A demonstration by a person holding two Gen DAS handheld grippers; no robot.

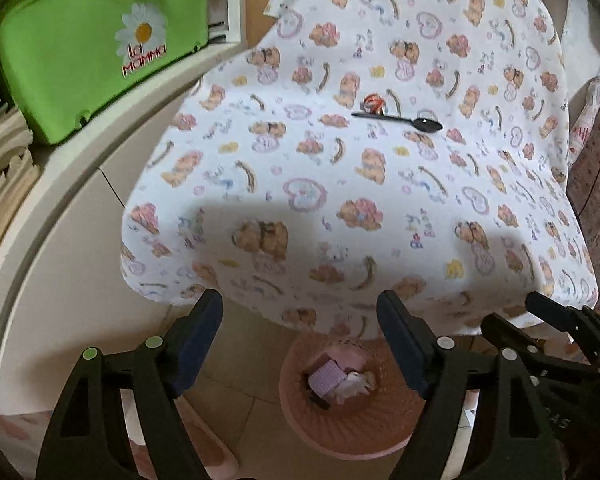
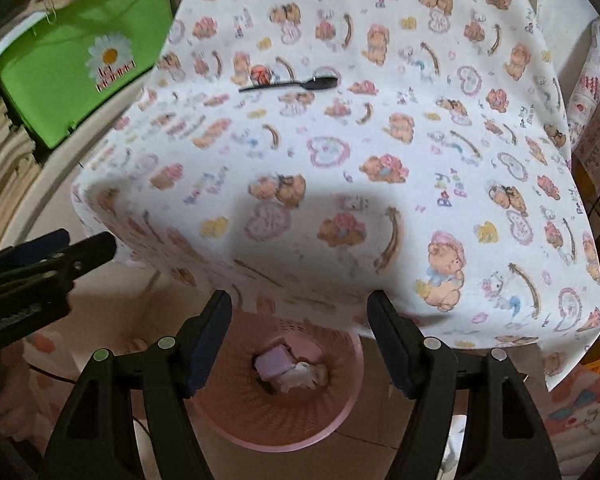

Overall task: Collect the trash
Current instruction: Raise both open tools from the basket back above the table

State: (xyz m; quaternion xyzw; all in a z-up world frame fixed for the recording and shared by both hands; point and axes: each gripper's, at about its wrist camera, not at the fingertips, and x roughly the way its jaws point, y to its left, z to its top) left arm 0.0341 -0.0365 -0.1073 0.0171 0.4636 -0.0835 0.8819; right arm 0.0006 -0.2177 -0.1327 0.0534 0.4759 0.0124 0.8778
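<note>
A black plastic spoon (image 1: pixel 400 121) (image 2: pixel 290 85) lies on the bear-print tablecloth (image 1: pixel 320 184) (image 2: pixel 340 152), far from me. A small red-and-white wrapper (image 1: pixel 374 103) (image 2: pixel 261 73) lies just behind its handle. A pink slatted waste basket (image 1: pixel 352 428) (image 2: pixel 284 420) stands on the floor below the table's near edge, holding a lilac box (image 1: pixel 327 376) (image 2: pixel 273 361) and crumpled white paper (image 1: pixel 356 386) (image 2: pixel 304 376). My left gripper (image 1: pixel 300 340) is open and empty above the basket. My right gripper (image 2: pixel 300 332) is open and empty above it too, and shows in the left wrist view (image 1: pixel 548 320).
A green plastic case (image 1: pixel 96 44) (image 2: pixel 76 68) with a daisy logo stands on a white curved shelf (image 1: pixel 40 208) at the left. Patterned cloth (image 1: pixel 596 168) (image 2: pixel 596 120) hangs at the right. Tiled floor (image 1: pixel 236 392) surrounds the basket.
</note>
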